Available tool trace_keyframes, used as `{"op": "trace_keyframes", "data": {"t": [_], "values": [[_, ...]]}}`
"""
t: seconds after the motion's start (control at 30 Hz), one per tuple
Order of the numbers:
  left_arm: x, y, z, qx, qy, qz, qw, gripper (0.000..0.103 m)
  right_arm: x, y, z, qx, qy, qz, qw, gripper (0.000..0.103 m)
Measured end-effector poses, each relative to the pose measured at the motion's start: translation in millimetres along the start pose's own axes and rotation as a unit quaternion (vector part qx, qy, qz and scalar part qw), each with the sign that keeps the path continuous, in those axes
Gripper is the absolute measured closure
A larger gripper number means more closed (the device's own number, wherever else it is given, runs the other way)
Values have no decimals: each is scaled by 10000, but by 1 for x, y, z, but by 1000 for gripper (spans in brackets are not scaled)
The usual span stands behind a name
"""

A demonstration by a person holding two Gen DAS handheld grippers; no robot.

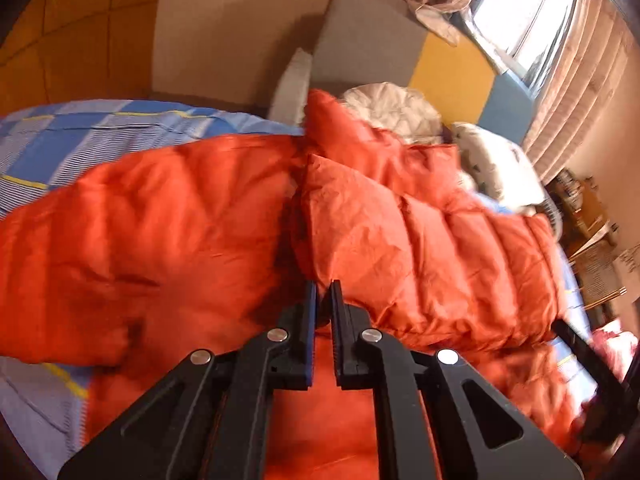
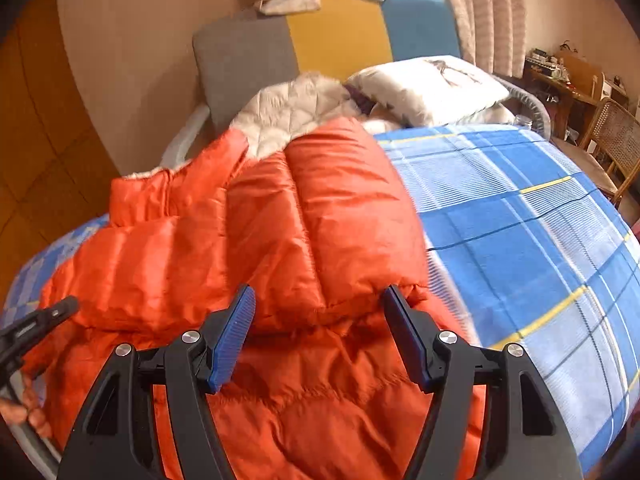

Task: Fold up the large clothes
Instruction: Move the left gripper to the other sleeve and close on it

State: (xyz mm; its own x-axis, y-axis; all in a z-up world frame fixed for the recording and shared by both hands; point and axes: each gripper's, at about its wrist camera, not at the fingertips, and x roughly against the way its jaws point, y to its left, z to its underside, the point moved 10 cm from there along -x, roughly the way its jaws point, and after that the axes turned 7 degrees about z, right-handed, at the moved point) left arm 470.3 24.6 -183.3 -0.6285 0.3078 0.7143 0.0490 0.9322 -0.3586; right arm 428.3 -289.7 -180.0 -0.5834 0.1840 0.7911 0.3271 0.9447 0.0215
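Note:
An orange puffer jacket [image 1: 400,232] lies on the bed, folded over itself with a cream quilted lining at its collar; it also shows in the right wrist view [image 2: 304,216]. My left gripper [image 1: 323,292] hangs just above the jacket, its jaws nearly closed with a thin gap and nothing between them. My right gripper [image 2: 318,300] is open wide just over a folded edge of the jacket, holding nothing. The right gripper shows at the left view's right edge [image 1: 588,360], and the left gripper shows at the right view's left edge [image 2: 40,320].
The bed has a blue checked sheet [image 2: 520,232]. A white pillow [image 2: 432,88] and a grey, yellow and blue headboard [image 2: 336,32] stand at the far end. A wooden desk and rattan chair [image 2: 612,136] are at the right, curtains and window behind.

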Motion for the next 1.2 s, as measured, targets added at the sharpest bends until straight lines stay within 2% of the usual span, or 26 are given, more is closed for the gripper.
{"op": "trace_keyframes", "data": {"t": [0.07,0.13,0.27,0.33,0.37,0.4,0.43,0.47,0.67,0.8,0.93,1.1,1.2], "values": [[0,17,3,-44,15,-276,9996,97,-18,11,5,135,283,60,9995,37],[-4,28,6,39,87,-361,9993,97,-34,21,14,348,481,186,9981,37],[-16,35,14,-145,228,-630,9976,96,-48,30,20,569,595,493,9954,36],[-14,34,13,-147,247,-733,9969,89,-46,30,19,585,659,577,9944,36],[-7,36,14,-80,197,-720,9972,78,-43,31,18,600,651,589,9943,35],[3,36,12,-6,18,-678,9977,47,-35,33,16,615,563,552,9950,35],[13,37,11,28,-154,-692,9975,35,-25,36,15,629,419,547,9956,31],[24,38,11,54,-296,-685,9972,35,-18,38,15,655,312,541,9959,28],[71,61,32,420,-530,-520,9964,35,35,70,39,1009,-154,252,9945,26],[99,93,55,750,-592,-564,9938,34,55,86,59,1222,-264,252,9918,25],[120,127,73,1066,-655,-697,9897,33,63,93,80,1179,-172,336,9923,25],[142,183,95,1616,-721,-991,9792,33,66,95,100,1078,-118,400,9933,25],[158,223,101,2118,-886,-1135,9666,33,64,94,107,1103,-122,427,9929,22]]}}
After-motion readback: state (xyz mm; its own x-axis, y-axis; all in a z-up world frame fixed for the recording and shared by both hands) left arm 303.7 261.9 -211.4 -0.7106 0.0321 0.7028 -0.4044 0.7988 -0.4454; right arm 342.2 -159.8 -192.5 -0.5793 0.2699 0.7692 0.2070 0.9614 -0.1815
